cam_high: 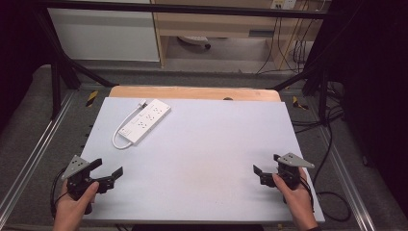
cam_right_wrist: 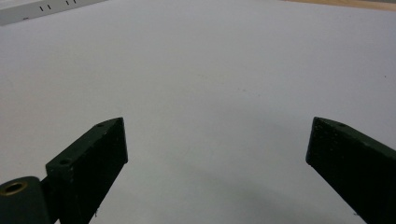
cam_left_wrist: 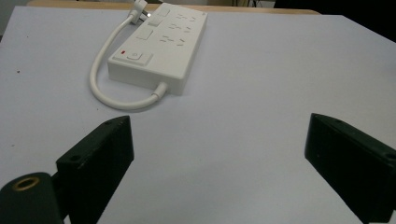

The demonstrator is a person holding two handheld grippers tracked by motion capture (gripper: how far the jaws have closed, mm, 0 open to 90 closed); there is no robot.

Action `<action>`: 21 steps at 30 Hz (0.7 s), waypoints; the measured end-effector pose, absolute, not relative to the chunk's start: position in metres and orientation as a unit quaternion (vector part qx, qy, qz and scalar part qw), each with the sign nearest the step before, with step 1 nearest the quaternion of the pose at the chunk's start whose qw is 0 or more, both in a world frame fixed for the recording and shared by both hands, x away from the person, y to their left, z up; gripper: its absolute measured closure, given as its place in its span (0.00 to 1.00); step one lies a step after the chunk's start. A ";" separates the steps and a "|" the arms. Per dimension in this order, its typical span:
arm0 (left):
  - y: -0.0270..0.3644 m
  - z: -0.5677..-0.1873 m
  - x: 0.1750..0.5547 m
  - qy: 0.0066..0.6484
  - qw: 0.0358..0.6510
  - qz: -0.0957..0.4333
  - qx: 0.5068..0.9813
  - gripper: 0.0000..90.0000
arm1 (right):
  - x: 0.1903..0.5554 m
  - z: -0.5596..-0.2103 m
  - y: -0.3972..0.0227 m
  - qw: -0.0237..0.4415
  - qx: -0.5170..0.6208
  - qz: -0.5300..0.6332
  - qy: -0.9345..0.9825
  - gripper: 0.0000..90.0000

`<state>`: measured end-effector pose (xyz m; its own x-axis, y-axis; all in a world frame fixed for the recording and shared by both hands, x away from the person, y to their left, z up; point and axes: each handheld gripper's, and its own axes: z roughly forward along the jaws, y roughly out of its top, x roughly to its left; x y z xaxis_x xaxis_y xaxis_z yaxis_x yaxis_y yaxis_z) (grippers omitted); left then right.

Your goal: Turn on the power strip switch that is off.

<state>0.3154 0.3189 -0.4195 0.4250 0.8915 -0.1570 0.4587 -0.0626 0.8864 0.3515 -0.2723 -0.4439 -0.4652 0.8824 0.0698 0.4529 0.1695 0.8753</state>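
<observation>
the work concerns the white power strip, which lies flat on the pale desk in its far left quarter, near the far edge. nothing has been done to it so far as the frames show: it is untouched, and every step of handling it remains.

the left tool sits at the near left corner of the desk, held in the person's left hand, jaws spread wide with nothing between them. the right tool sits at the near right corner, held in the right hand, jaws likewise spread wide and empty. both are well apart from the power strip; the left tool is the nearer one, and its view looks straight toward the strip.

orientation: the long axis of the power strip runs diagonally, from near-left to far-right in the high view. the socket face points up. the end with the switch and the small red indicator faces the person. the white cable leaves that near end, loops out to the left side of the body, and runs back to the plug resting against the far end.

judged next step: an approach by the left tool toward the strip.
</observation>
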 end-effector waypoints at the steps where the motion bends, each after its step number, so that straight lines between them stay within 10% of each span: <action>1: 0.318 -0.420 0.315 0.487 0.480 0.224 0.694 0.09 | 0.352 -0.444 -0.273 0.234 0.461 0.451 0.728 0.06; 21: 0.311 -0.413 0.326 0.484 0.488 0.232 0.689 0.10 | 0.347 -0.440 -0.263 0.245 0.434 0.444 0.745 0.05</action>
